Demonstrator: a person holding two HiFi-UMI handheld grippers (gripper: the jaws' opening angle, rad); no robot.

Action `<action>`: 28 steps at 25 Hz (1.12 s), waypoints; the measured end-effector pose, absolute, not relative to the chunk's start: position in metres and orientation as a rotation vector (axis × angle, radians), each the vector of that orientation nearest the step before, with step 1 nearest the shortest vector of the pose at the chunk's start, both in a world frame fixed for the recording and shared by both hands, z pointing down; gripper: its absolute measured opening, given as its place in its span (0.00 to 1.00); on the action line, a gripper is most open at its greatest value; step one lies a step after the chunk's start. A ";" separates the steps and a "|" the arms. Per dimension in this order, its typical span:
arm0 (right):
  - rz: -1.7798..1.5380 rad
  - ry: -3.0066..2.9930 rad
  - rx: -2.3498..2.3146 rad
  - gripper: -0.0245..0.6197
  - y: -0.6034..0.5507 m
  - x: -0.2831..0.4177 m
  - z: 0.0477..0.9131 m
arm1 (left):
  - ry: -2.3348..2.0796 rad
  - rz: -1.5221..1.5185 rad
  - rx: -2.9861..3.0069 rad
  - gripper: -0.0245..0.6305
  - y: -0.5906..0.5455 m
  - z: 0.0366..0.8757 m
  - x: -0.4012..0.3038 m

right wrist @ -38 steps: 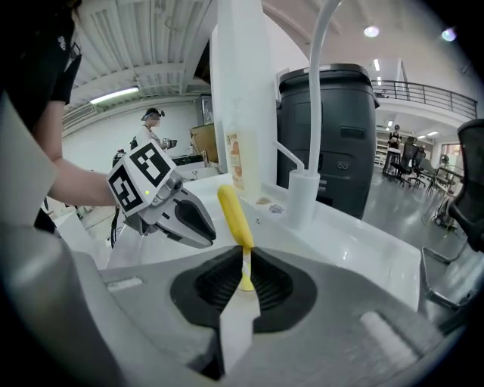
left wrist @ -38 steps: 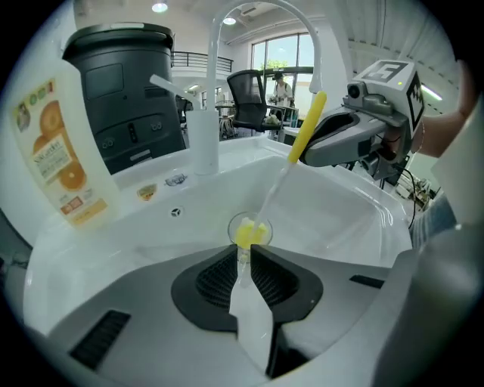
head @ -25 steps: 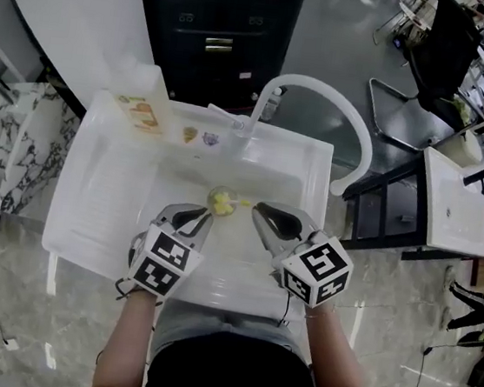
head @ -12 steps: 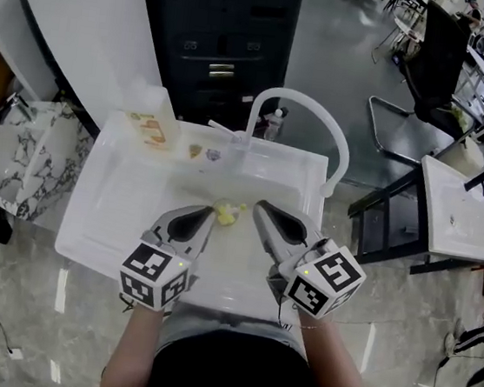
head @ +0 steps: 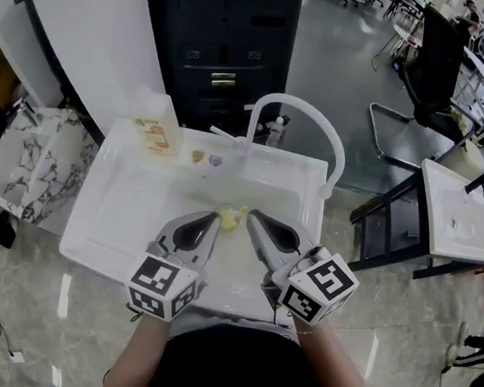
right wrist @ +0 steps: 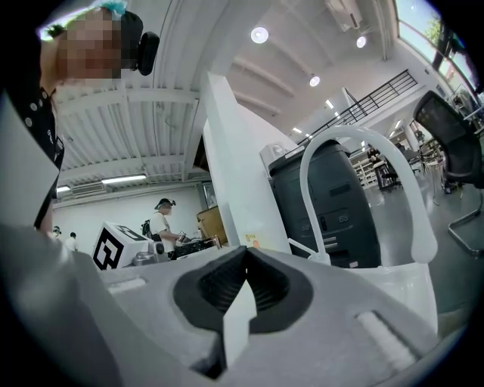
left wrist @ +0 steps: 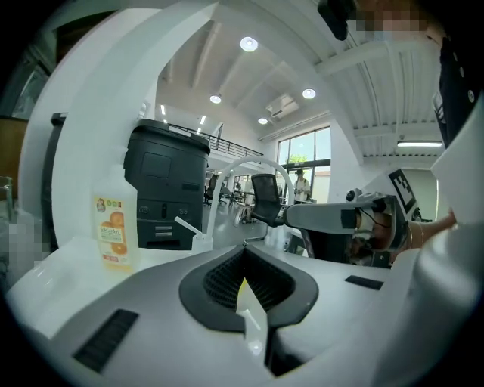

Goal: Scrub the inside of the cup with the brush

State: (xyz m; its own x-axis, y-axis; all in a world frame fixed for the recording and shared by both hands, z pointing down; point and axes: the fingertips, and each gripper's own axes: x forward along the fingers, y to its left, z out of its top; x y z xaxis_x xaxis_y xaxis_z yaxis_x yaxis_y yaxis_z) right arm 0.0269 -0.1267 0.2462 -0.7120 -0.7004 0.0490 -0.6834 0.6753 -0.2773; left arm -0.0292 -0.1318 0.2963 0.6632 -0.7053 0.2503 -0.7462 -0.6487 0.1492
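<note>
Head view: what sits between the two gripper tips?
A small yellow object in the white sink, seen in the head view between the left gripper and right gripper. Cup or brush: too small to tell.

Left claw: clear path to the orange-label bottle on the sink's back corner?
Probably yes: nothing stands between the left claw and the bottle across the sink. Its jaws are shut, so they must open first.

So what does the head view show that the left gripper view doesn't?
Only the head view: the yellow item lying in the white sink. Only the left gripper view: ceiling lights and, close up, the left gripper, jaws just closed shut with nothing visible between. Both: the orange-labelled bottle, the arched tap and the black cabinet.
</note>
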 end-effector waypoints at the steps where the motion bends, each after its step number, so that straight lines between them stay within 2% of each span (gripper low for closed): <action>1: -0.428 2.816 -1.173 0.04 -0.127 0.027 0.247 | -1.179 0.250 2.629 0.06 -0.132 0.298 -0.029; 15: -0.439 2.894 -1.266 0.04 -0.121 0.028 0.270 | -1.153 0.401 2.628 0.06 -0.128 0.319 -0.019; 28: -0.444 2.915 -1.252 0.03 -0.119 0.026 0.276 | -1.139 0.405 2.610 0.06 -0.129 0.323 -0.018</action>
State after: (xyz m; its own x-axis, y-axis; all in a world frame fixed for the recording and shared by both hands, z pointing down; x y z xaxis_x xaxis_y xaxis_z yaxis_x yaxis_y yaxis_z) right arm 0.0257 -0.1190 0.2763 -0.6928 -0.7022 0.1641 -0.7192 0.6564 -0.2279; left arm -0.0181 -0.1289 0.3234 0.6529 -0.6691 0.3550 -0.7430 -0.6568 0.1286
